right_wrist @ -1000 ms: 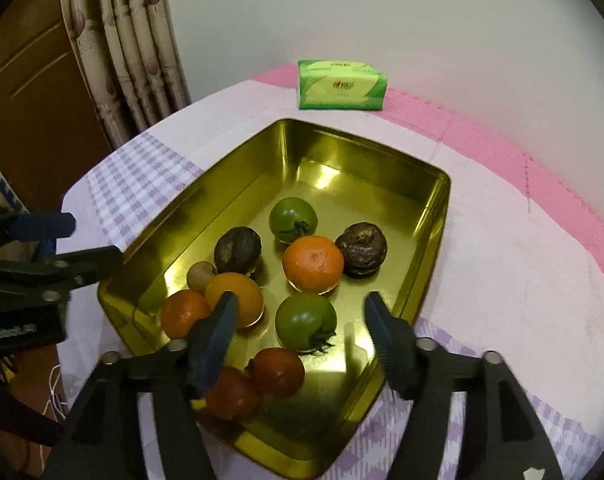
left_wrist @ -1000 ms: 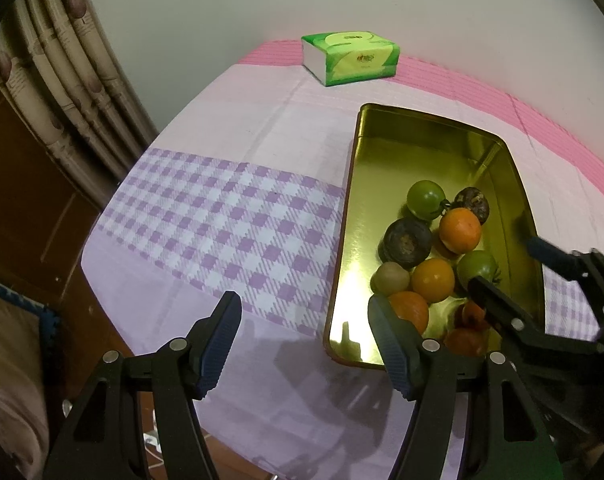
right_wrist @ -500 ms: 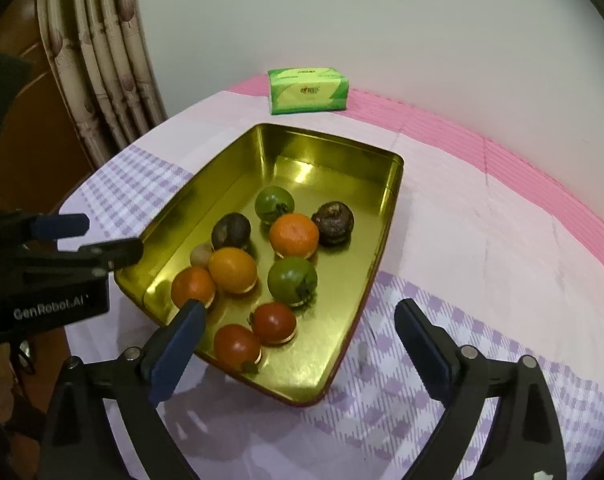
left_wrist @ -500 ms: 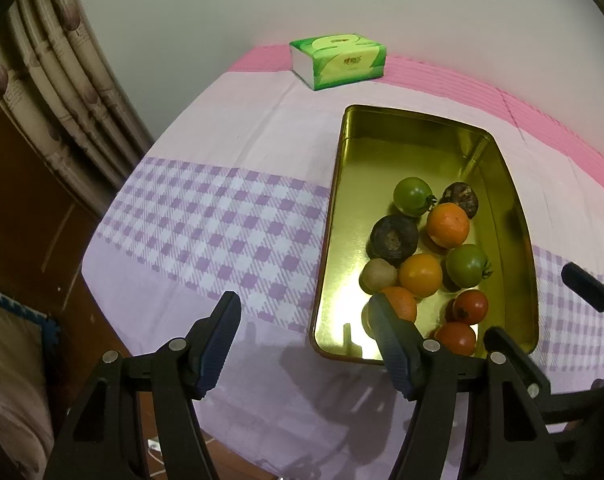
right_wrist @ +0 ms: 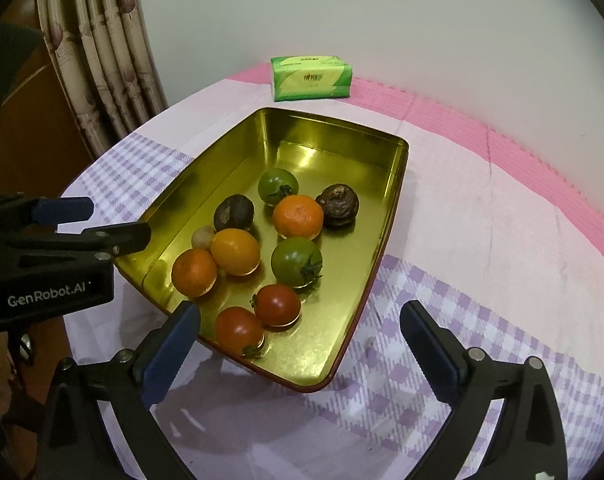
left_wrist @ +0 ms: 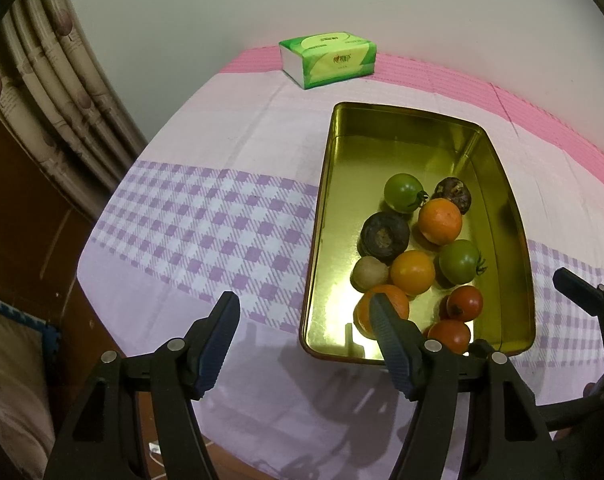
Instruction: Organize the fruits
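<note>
A gold metal tray [left_wrist: 510,236] [right_wrist: 206,172] sits on the table and holds several fruits: green tomatoes [right_wrist: 297,261], red tomatoes [right_wrist: 277,305], oranges [right_wrist: 298,216], dark passion fruits [right_wrist: 234,212] and a small pale round fruit [left_wrist: 369,273]. My left gripper [left_wrist: 304,316] is open and empty, over the cloth at the tray's near left corner. My right gripper [right_wrist: 300,322] is open and empty, held above the tray's near end. The left gripper also shows in the right wrist view [right_wrist: 62,232], beside the tray's left wall.
A green tissue pack [left_wrist: 328,58] [right_wrist: 311,78] lies at the far edge by the white wall. The table wears a pink and purple-checked cloth [left_wrist: 206,220]. A curtain [left_wrist: 50,92] hangs at the left. The table's left edge drops off near my left gripper.
Both grippers have pulled back and up from the tray. The right gripper's jaws have opened wider. The fruits have not moved.
</note>
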The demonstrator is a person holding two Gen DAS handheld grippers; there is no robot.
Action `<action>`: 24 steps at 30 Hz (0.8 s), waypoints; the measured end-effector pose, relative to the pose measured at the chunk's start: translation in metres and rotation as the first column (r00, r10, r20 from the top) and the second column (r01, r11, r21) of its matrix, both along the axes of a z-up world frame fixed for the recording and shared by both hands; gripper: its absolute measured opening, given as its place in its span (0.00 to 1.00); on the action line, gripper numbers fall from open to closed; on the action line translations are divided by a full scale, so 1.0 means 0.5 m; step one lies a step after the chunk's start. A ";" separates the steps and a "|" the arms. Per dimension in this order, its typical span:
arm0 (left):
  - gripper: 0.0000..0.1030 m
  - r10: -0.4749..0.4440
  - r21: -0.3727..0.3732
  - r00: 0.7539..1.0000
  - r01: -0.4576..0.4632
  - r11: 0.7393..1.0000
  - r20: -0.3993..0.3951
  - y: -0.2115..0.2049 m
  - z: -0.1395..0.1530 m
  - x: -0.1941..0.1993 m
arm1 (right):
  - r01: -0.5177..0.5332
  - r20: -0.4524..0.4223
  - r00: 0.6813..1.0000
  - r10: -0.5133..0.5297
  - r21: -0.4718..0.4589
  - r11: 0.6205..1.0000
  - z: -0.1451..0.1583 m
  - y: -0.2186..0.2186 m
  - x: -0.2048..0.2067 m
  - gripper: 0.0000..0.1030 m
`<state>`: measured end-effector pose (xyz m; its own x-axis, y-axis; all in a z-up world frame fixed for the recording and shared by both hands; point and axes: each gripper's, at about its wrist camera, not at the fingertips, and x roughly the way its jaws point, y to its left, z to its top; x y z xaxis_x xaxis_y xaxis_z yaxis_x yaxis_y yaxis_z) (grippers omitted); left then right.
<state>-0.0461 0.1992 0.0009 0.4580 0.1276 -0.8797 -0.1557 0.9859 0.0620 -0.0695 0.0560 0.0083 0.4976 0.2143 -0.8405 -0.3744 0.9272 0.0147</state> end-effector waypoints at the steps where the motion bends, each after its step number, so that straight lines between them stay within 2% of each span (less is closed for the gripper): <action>1: 0.66 0.002 0.000 1.000 -0.002 1.000 0.001 0.000 0.000 0.000 | -0.001 -0.002 1.000 0.001 0.000 1.000 0.000 0.001 0.000 0.96; 24: 0.66 0.003 -0.001 1.000 -0.003 1.000 0.000 0.001 -0.001 0.000 | 0.015 -0.018 1.000 -0.015 -0.005 1.000 -0.009 -0.003 0.003 0.97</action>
<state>-0.0458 0.1998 0.0004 0.4574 0.1280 -0.8800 -0.1584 0.9855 0.0610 -0.0679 0.0545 0.0036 0.4854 0.2030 -0.8504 -0.3606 0.9326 0.0168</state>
